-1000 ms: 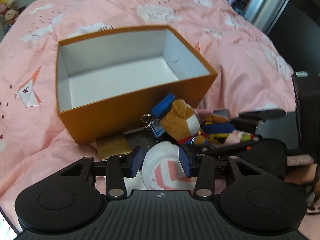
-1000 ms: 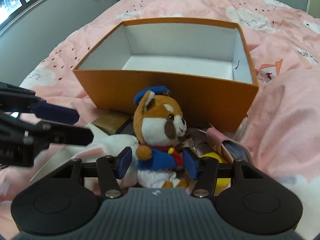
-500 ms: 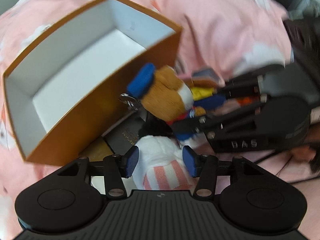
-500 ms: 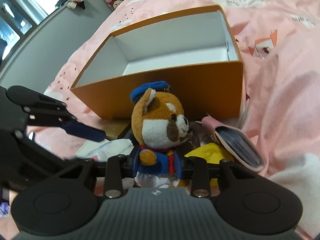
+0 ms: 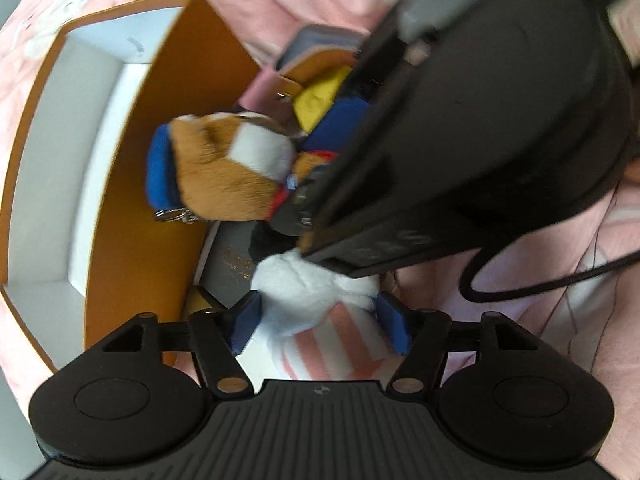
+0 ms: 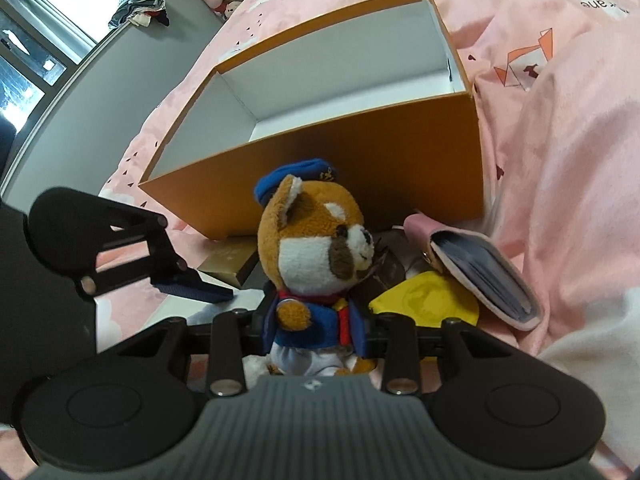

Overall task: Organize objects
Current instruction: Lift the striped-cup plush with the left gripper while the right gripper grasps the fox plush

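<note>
Plush dog (image 6: 316, 276) sits clamped at the waist between my right gripper's (image 6: 316, 326) pads, upright and just in front of the orange box (image 6: 360, 168), so that grasp looks secured. My left gripper (image 5: 318, 326) has just been spreading its jaws; they stand wide around the white-and-pink striped soft toy (image 5: 316, 304), the pads not pressing it. Beyond lie a yellow item (image 6: 424, 300), a pink card wallet (image 6: 480, 268) and a dark flat booklet (image 5: 232, 268), all loose on the pink bedspread (image 6: 560, 120). The box holds nothing, so by my judgement the sorting has barely begun.
</note>
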The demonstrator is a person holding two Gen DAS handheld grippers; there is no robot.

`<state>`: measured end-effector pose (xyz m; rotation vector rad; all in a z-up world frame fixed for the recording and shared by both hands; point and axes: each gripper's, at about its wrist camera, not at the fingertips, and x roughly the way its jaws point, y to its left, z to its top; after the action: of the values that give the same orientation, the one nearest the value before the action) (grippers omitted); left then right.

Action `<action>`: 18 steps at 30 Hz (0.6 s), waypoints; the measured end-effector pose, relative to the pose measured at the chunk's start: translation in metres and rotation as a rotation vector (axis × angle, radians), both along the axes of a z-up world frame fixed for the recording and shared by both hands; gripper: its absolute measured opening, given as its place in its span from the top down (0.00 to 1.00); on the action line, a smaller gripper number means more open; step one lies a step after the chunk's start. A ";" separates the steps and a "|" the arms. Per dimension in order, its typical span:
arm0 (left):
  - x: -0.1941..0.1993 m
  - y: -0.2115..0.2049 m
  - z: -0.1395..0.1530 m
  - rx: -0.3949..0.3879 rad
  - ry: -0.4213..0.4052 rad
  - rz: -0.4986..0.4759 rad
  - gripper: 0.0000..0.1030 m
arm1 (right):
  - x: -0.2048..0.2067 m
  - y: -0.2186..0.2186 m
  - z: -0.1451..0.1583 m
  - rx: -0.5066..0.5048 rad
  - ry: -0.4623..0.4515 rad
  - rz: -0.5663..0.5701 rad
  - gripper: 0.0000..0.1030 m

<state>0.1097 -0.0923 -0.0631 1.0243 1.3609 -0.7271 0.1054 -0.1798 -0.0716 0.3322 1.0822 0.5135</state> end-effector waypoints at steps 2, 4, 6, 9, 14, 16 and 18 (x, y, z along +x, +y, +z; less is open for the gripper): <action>-0.006 0.002 -0.008 0.048 -0.017 -0.040 0.22 | 0.000 0.002 0.000 0.000 -0.002 0.001 0.62; -0.008 0.009 -0.011 0.061 -0.040 -0.048 0.21 | -0.001 0.002 -0.001 0.001 0.001 -0.003 0.62; -0.005 0.018 -0.007 0.051 -0.043 -0.014 0.23 | 0.000 0.001 -0.003 0.014 0.008 -0.005 0.61; 0.002 0.038 0.006 -0.002 -0.050 0.067 0.26 | -0.001 0.003 -0.001 0.004 -0.005 0.002 0.62; 0.021 0.095 0.037 -0.168 -0.063 0.319 0.30 | 0.000 0.003 -0.006 0.031 0.013 0.011 0.64; 0.025 0.124 0.050 -0.265 -0.072 0.428 0.31 | -0.001 0.004 -0.004 0.032 0.009 0.008 0.64; 0.024 0.152 0.061 -0.361 -0.095 0.528 0.31 | -0.002 0.005 0.001 0.032 -0.006 0.008 0.65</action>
<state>0.1337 0.0601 -0.0016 0.3805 1.2812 -0.4905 0.1036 -0.1744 -0.0708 0.3541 1.0712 0.5394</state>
